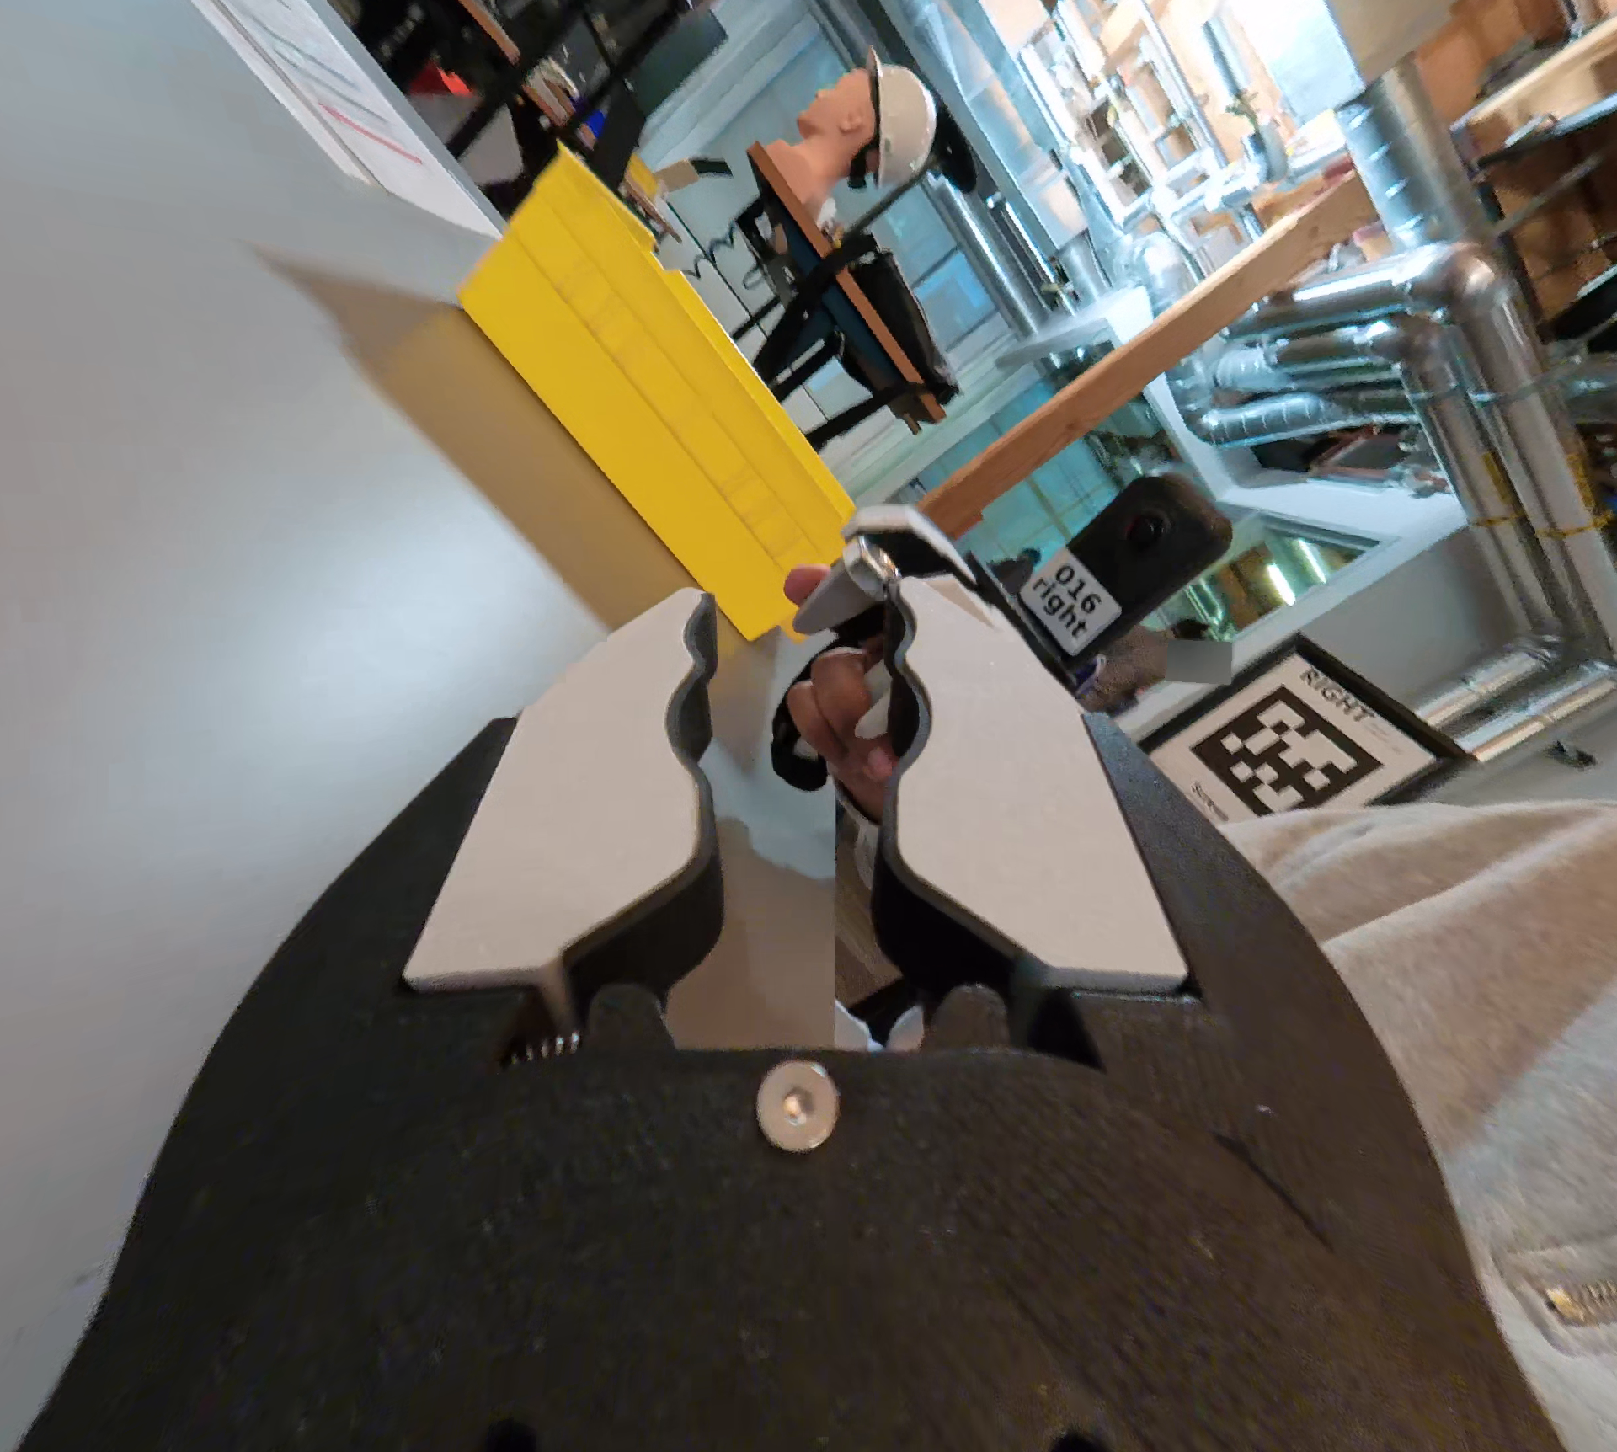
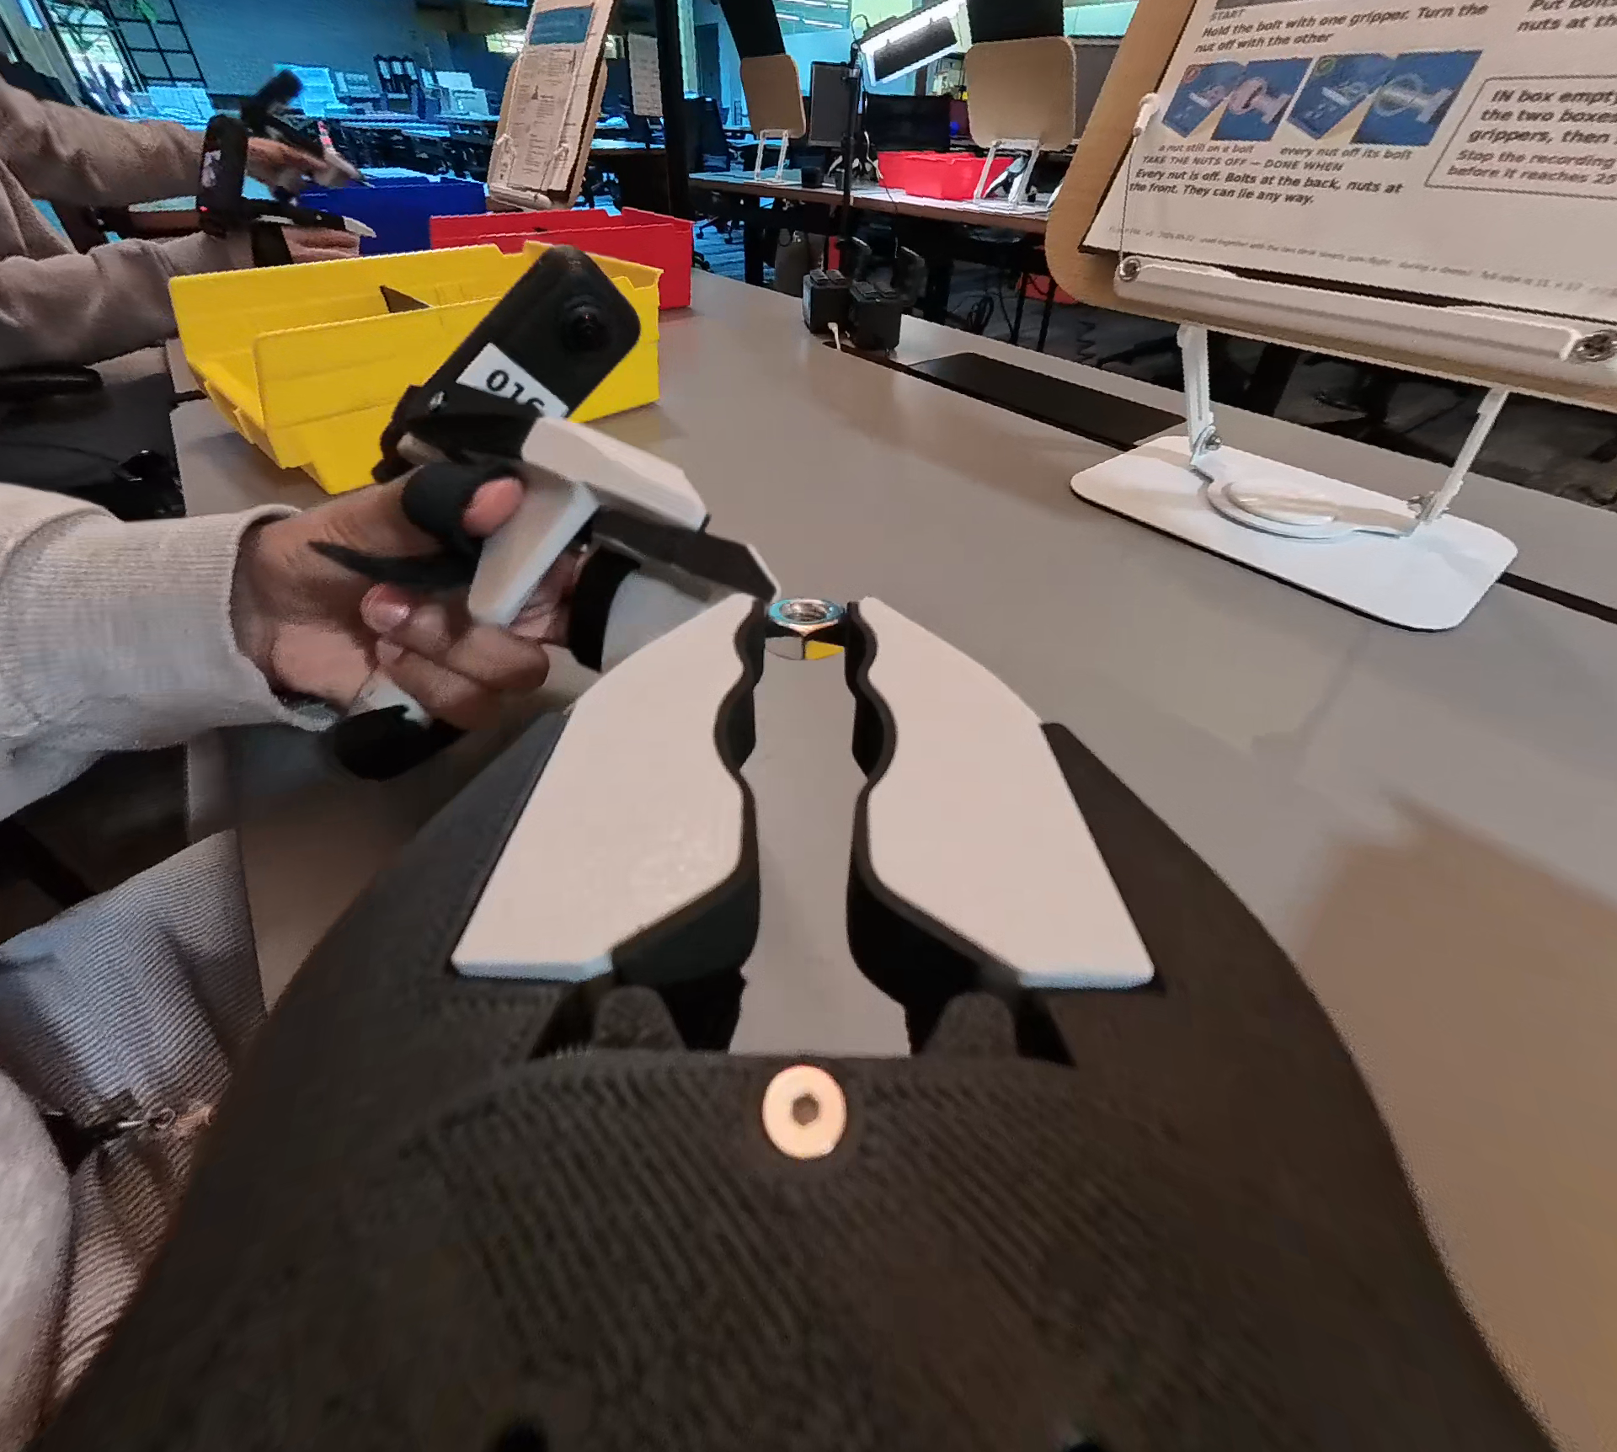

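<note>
My right gripper is shut on a silver hex nut and holds it at its fingertips, just above the grey table. The nut's threaded hole faces up and looks empty. My left gripper has its jaws apart with nothing between them. In the right wrist view, held in a hand, its tips reach the nut's left side. In the left wrist view the right gripper and the nut sit just beyond my left gripper's right fingertip. No bolt shows.
A yellow divided bin stands on the table at the left, also in the left wrist view. Red and blue bins stand behind it. An instruction board on a white stand is at the right. Another person's hands with grippers are far left. Across from one pair of fingers to the other is roughly 4 cm.
</note>
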`<state>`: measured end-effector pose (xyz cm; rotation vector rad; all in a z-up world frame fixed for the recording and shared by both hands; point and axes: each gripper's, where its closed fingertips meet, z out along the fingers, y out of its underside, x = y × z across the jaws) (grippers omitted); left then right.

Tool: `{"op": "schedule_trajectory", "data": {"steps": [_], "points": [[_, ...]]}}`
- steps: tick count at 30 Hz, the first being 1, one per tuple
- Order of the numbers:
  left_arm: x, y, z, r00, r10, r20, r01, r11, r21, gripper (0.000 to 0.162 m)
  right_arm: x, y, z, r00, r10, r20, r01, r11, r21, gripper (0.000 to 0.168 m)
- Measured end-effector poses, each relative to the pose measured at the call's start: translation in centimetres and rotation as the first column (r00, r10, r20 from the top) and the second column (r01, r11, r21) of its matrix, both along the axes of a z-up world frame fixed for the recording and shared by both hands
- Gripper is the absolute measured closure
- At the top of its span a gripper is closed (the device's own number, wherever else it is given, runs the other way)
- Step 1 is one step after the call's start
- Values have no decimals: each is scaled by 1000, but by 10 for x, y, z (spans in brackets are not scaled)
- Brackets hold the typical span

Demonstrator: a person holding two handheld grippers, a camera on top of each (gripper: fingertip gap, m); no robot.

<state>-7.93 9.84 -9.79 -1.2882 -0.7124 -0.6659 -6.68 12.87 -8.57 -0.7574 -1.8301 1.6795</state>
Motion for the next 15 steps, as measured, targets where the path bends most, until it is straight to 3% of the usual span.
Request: {"op": "schedule_trajectory", "data": {"steps": [5, 11, 15], "points": [[-22, -26, 12, 993, 120, -17, -120, 993, 12, 130, 2, -4, -2, 1000, 12, -1, -12, 1000, 18, 151], [-44, -64, 36, 958, 254, -132, -260, 965, -37, 133, 3, -5, -3, 1000, 11, -7, -11, 1000, 28, 151], [-79, -125, 61, 869, 430, -244, -470, 872, -137, 139, 3, -4, 0, 1000, 9, -8, -9, 1000, 15, 151]]}}
